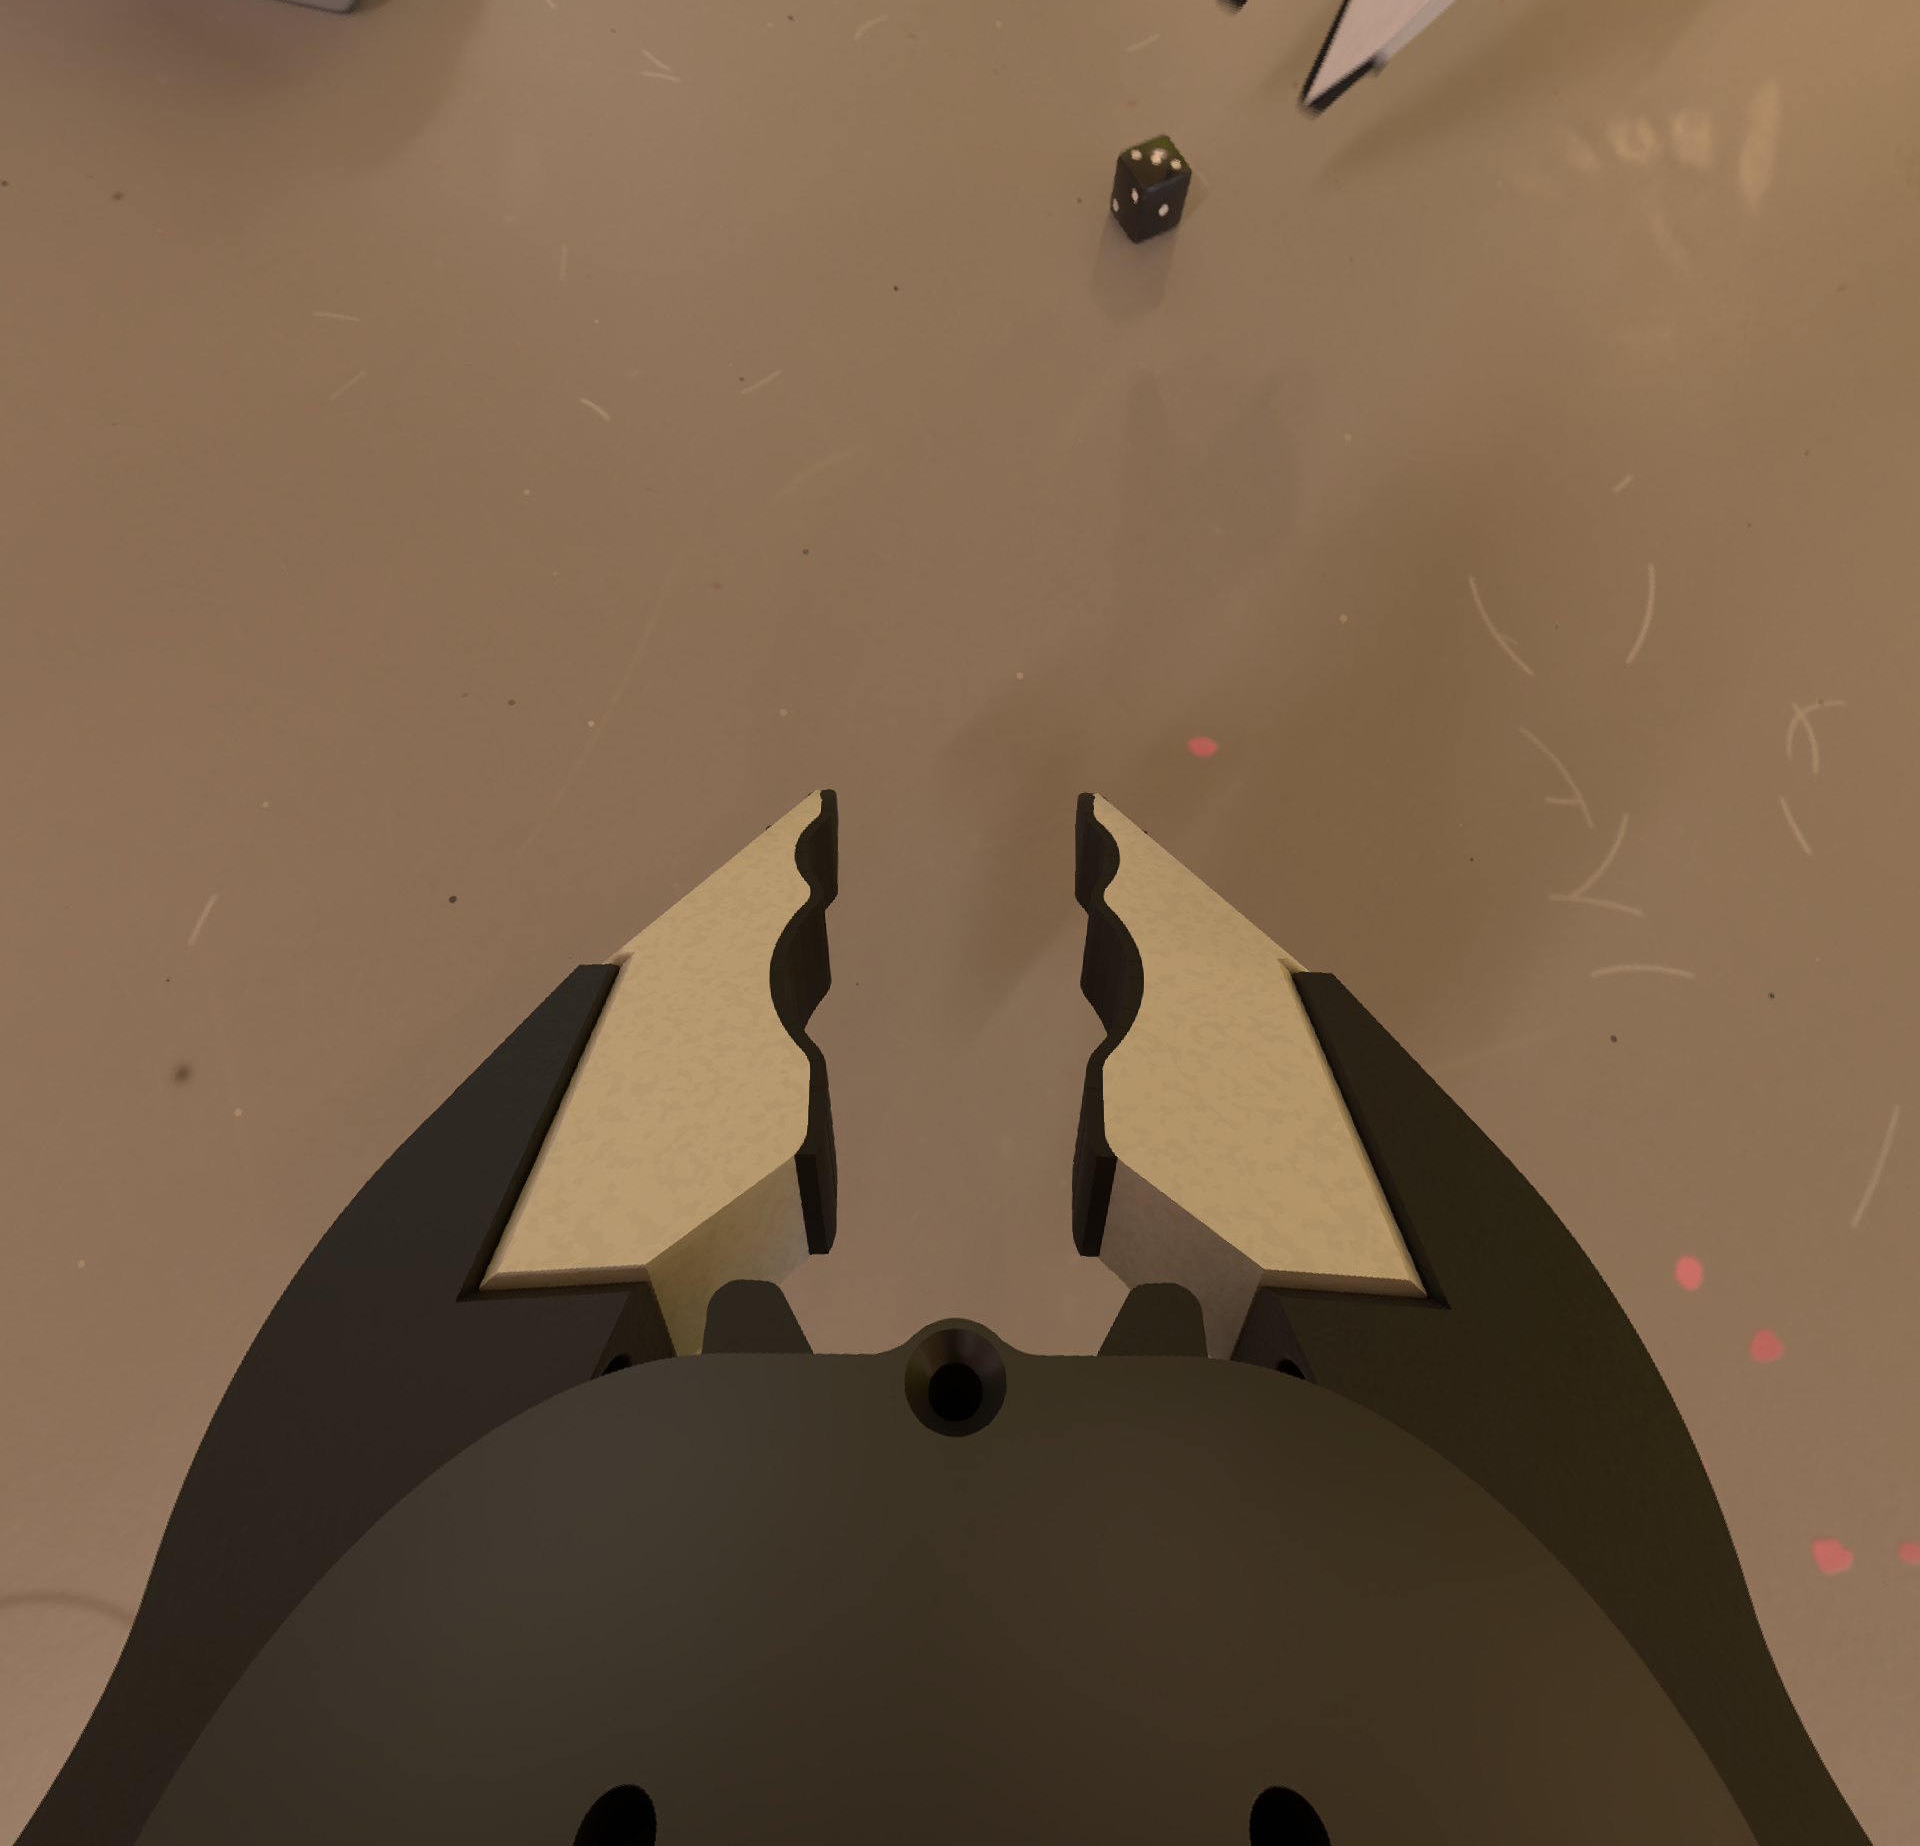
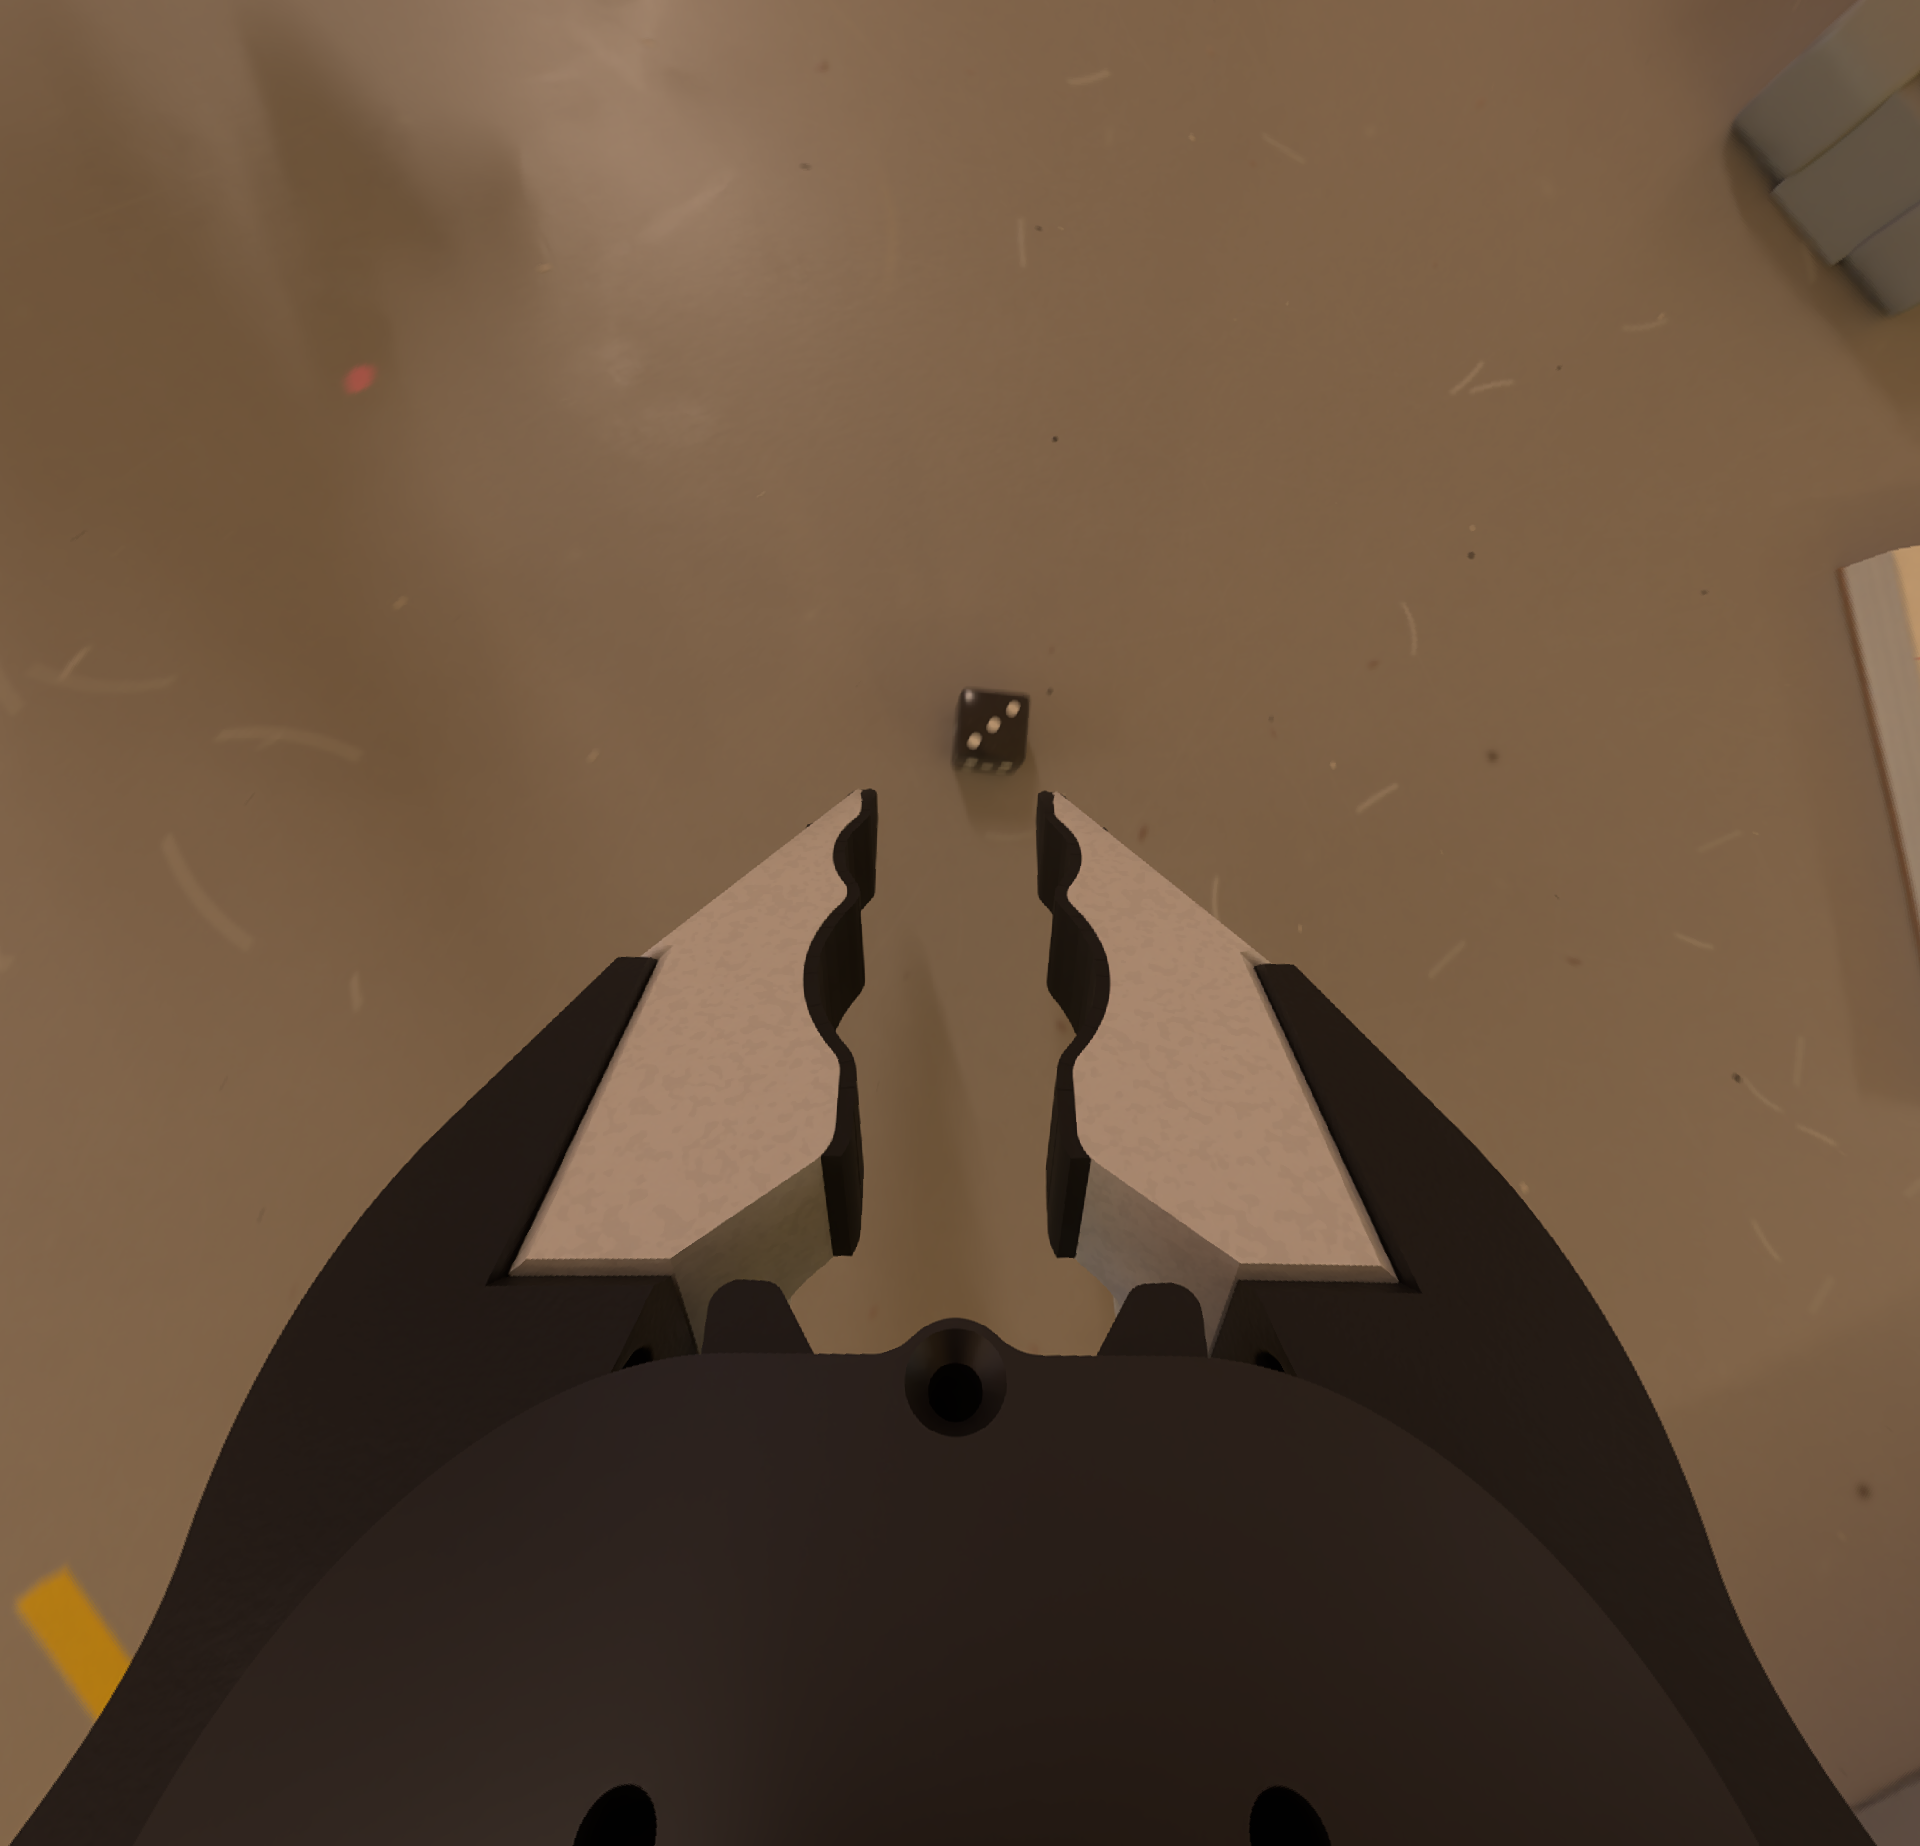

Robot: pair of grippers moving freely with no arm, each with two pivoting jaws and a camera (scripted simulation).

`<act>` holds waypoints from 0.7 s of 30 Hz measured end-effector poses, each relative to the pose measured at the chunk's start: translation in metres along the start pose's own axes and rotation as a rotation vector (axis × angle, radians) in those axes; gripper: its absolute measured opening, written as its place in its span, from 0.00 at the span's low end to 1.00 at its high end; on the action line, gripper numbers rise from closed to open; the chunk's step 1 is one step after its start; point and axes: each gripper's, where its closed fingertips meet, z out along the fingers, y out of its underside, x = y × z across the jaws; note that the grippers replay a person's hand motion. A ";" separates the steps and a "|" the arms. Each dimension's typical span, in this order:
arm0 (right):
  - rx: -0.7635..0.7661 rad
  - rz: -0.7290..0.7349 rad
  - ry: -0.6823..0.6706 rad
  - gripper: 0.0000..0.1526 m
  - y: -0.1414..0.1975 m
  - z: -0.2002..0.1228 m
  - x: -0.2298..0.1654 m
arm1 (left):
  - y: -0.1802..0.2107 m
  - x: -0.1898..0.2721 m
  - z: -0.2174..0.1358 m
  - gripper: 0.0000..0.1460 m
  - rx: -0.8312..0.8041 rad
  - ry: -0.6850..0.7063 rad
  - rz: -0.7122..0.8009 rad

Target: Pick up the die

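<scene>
Black die [image 2: 991, 732] sits flat, three-pip face up, just beyond the spread, empty right claw [image 2: 956, 795].

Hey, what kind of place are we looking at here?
Probably a well-used workshop or hobby tabletop: a scratched, speckled tan surface, a black die lying on it, grey blocks at one edge and yellow tape.

— Where does the small black cube die with white pips [image 2: 991, 731] lie?

— On the scratched tan tabletop [image 2: 1351, 508], just ahead of the right gripper [image 2: 956, 799], a touch right of the gap between its fingers [image 2: 727, 1048], apart from both.

— And from the left gripper [image 1: 956, 799]?

— Well ahead and to the right, with the other gripper's fingers [image 1: 1382, 20] beyond the die.

— Anything else?

— Grey blocks [image 2: 1839, 165] at the far right in the right wrist view, a pale flat board [image 2: 1886, 695] nearer on the same side.
</scene>
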 end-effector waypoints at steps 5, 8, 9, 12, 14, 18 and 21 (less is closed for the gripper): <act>-0.095 0.094 -0.016 0.22 0.001 0.035 0.008 | 0.000 -0.003 -0.001 0.30 0.039 0.004 -0.046; -0.105 0.090 -0.020 0.13 0.001 0.039 0.008 | -0.001 -0.002 0.001 0.30 0.051 0.020 -0.061; -0.109 0.090 -0.015 0.11 0.002 0.038 0.007 | -0.001 -0.002 0.003 0.30 0.049 0.029 -0.058; -0.114 0.117 -0.015 0.11 0.006 0.035 0.007 | -0.002 0.003 0.007 0.30 0.033 0.067 -0.031; -0.097 0.159 -0.009 0.11 0.008 0.031 0.007 | -0.002 0.010 0.010 0.30 0.020 0.123 -0.004; -0.060 0.239 0.004 0.11 0.010 0.020 0.006 | 0.003 0.027 0.018 0.31 -0.023 0.208 0.012; -0.046 0.285 0.010 0.11 0.015 0.017 0.008 | 0.010 0.036 0.023 0.31 -0.054 0.240 0.022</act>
